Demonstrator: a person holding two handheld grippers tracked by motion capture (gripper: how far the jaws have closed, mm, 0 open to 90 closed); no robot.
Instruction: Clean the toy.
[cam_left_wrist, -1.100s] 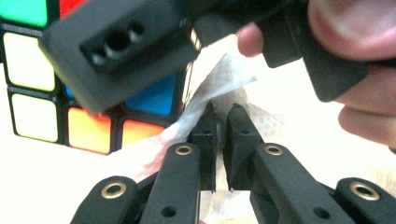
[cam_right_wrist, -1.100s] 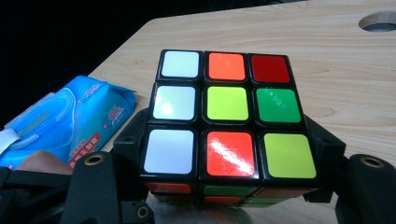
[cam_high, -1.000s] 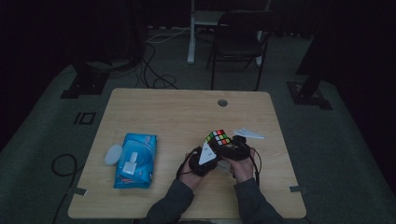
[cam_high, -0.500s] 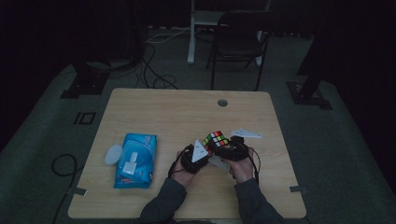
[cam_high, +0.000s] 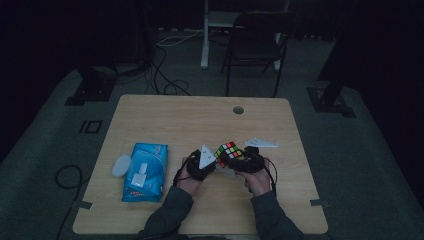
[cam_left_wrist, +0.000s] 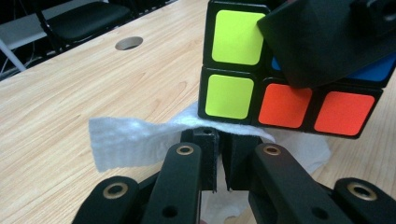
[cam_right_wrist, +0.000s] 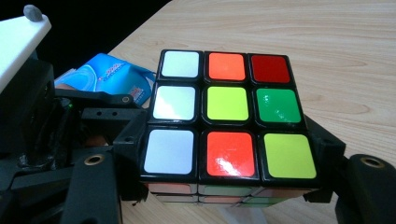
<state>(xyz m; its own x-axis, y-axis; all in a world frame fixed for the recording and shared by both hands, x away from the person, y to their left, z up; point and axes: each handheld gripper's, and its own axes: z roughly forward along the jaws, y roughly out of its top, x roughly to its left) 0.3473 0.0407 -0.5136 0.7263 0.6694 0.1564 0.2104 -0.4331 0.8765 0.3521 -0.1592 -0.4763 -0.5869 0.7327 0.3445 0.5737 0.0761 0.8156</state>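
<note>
The right gripper (cam_high: 239, 161) is clamped on the puzzle cube (cam_high: 228, 150), one jaw on either side of it, and holds it just above the wooden table (cam_high: 165, 115). The right gripper view looks down on the cube's (cam_right_wrist: 226, 114) top face of white, orange, red, yellow and green squares, with the jaws pressed to its left and right sides. The left gripper (cam_left_wrist: 219, 161) sits just beside it, its jaws drawn together on a thin white wipe (cam_left_wrist: 135, 137). The left gripper view shows the wipe draped against the bottom edge of the cube (cam_left_wrist: 261, 84), and the other gripper's black jaw across the cube's upper right. From the high view both hands meet near the table's front edge, the left gripper (cam_high: 209, 161) touching the cube's left side. Well to the left of the grippers lies a blue wipes pack (cam_high: 145, 170), a white lid (cam_high: 121, 165) beside it. The pack (cam_right_wrist: 109, 72) also appears in the right gripper view, beyond the cube's left edge.
</note>
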